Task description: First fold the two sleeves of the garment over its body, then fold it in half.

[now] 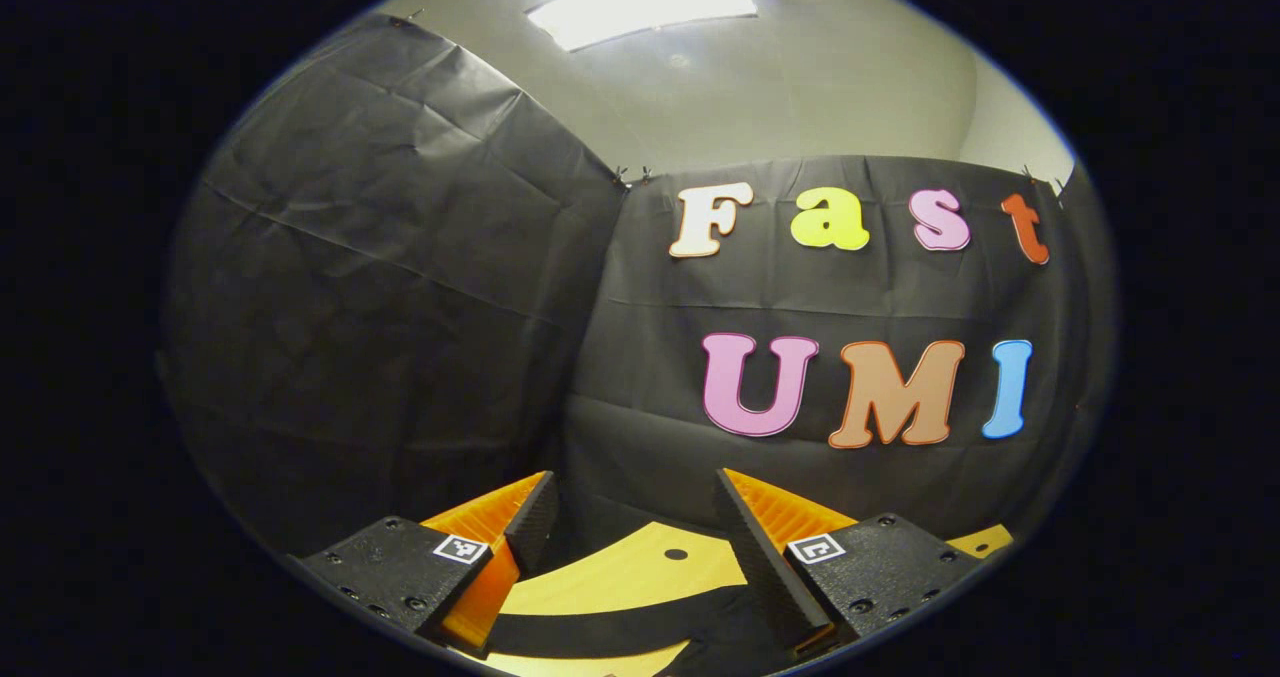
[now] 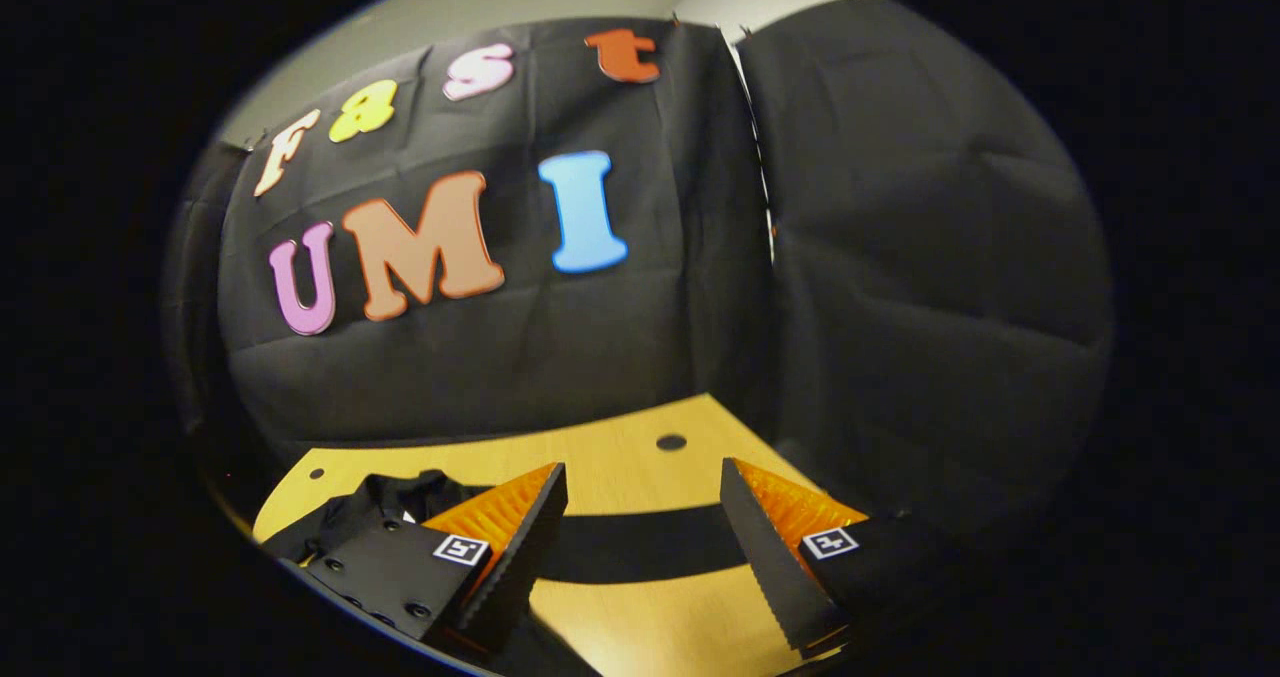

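A black garment (image 2: 395, 495) lies bunched on the light wooden table (image 2: 600, 457) at the lower left of the right gripper view, partly hidden behind that gripper's left finger. A black band of cloth (image 2: 640, 547), seemingly a sleeve, runs across the table between the fingers. My right gripper (image 2: 643, 477) hovers open above it, holding nothing. In the left gripper view a black strip of the garment (image 1: 620, 632) crosses the table (image 1: 620, 577) low between the fingers. My left gripper (image 1: 635, 487) is open and empty, pointing toward the booth wall.
Black cloth walls (image 1: 400, 307) close the booth at the back and sides right behind the table's far edge. A small round hole (image 2: 671, 442) marks the tabletop near that edge. A ceiling light (image 1: 640, 2) glows overhead.
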Demonstrator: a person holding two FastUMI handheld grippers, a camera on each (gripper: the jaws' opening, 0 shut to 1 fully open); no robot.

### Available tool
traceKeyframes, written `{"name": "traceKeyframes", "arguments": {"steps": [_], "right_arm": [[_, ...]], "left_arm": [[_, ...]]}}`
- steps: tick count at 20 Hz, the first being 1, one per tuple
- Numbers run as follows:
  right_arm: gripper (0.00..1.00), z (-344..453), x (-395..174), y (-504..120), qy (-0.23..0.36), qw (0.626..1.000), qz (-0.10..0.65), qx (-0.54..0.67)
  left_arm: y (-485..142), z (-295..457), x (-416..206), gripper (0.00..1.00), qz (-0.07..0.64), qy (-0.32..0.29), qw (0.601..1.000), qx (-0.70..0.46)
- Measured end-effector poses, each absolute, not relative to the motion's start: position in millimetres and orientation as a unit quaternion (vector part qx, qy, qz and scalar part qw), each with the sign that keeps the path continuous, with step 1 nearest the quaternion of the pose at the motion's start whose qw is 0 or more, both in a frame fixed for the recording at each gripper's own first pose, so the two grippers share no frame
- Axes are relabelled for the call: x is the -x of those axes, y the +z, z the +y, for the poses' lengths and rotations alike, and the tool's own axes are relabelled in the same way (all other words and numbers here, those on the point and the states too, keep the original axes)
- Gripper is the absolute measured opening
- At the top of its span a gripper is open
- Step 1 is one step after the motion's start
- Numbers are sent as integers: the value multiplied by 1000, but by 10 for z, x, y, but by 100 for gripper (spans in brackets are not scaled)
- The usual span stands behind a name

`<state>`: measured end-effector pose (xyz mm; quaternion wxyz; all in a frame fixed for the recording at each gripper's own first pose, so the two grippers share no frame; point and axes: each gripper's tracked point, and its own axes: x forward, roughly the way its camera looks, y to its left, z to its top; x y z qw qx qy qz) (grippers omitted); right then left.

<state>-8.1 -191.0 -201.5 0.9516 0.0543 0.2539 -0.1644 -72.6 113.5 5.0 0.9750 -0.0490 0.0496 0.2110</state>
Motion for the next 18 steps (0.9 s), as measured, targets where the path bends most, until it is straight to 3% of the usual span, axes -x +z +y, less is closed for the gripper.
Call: {"name": "traceKeyframes", "arguments": {"steps": [1, 8, 10, 11, 12, 13, 15, 16, 18], "right_arm": [[98, -2037, 7, -2234, -169, 945, 272, -67], [98, -2543, -249, -3476, -210, 890, 399, -76], [94, -2635, -251, -3647, -213, 880, 418, -69], [99, -2640, -249, -3680, -215, 877, 424, -68], [94, -2636, -239, -3722, -216, 874, 429, -66], [99, -2636, -257, -3788, -214, 872, 436, -65], [94, -2640, -197, -3989, -212, 857, 466, -60], [99, -2670, -213, -3970, -213, 863, 456, -42], [96, -2698, -176, -3997, -210, 862, 461, -15]], "left_arm": [[42, 1124, 740, 91, 51, 218, 973, 50], [83, 987, 722, 92, 71, 231, 970, 14], [103, 933, 725, 92, 73, 230, 970, 4], [105, 904, 721, 92, 76, 229, 971, 1], [100, 873, 705, 92, 77, 227, 971, -1], [104, 845, 715, 93, 77, 225, 971, -3], [96, 817, 698, 92, 78, 224, 972, -3], [90, 802, 687, 92, 79, 223, 972, -2], [81, 778, 684, 92, 82, 221, 972, -2]]}}
